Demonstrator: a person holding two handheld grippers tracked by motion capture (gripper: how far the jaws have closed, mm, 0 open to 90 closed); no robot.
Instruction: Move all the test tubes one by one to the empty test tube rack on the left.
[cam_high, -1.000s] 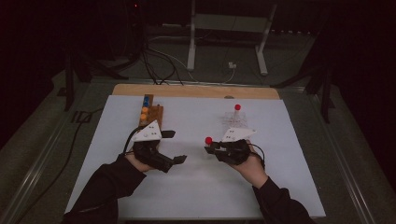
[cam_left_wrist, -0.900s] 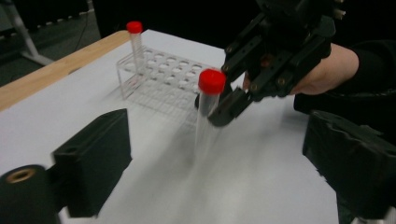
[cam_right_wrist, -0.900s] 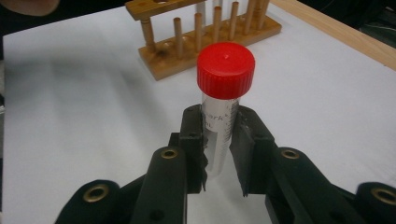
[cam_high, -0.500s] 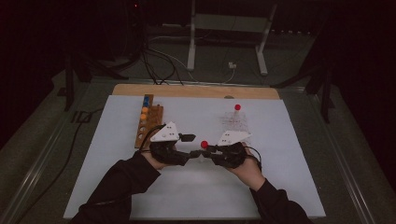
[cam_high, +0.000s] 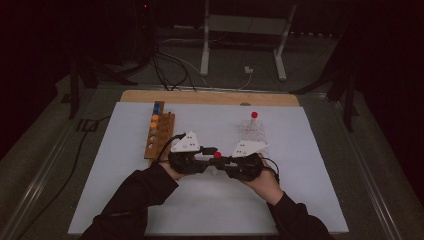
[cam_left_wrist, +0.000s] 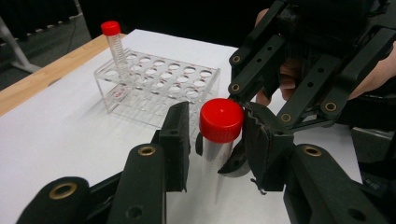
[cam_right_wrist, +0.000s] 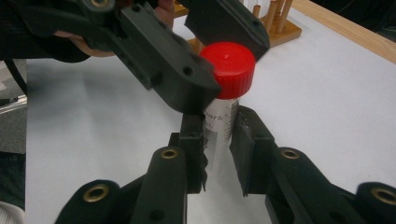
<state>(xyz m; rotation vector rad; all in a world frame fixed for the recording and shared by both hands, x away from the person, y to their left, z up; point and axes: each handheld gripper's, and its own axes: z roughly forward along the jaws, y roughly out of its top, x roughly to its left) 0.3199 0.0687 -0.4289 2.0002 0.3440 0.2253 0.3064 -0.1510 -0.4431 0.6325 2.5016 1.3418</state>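
Note:
A clear tube with a red cap (cam_left_wrist: 222, 120) stands upright over the white mat (cam_high: 300, 175). My right gripper (cam_right_wrist: 219, 144) is shut on its clear body below the cap. My left gripper (cam_left_wrist: 219, 135) faces it from the other side, and its jaws have just been closing around the red cap (cam_right_wrist: 229, 63). One pad (cam_left_wrist: 261, 140) touches the cap. A narrow gap still shows at the other pad (cam_left_wrist: 180, 135). From the high view both grippers meet at the tube (cam_high: 217, 154) in the middle of the mat.
A clear plastic rack (cam_high: 252, 131) stands behind the right hand with one red-capped tube (cam_high: 254, 115) at its far corner. A wooden rack (cam_high: 159, 135) with blue and orange caps lies at the left. A wooden board (cam_high: 210, 97) edges the mat's far side.
My left gripper has come in from the left to the tube and its jaws have narrowed around the red cap. My right gripper has kept still with the tube.

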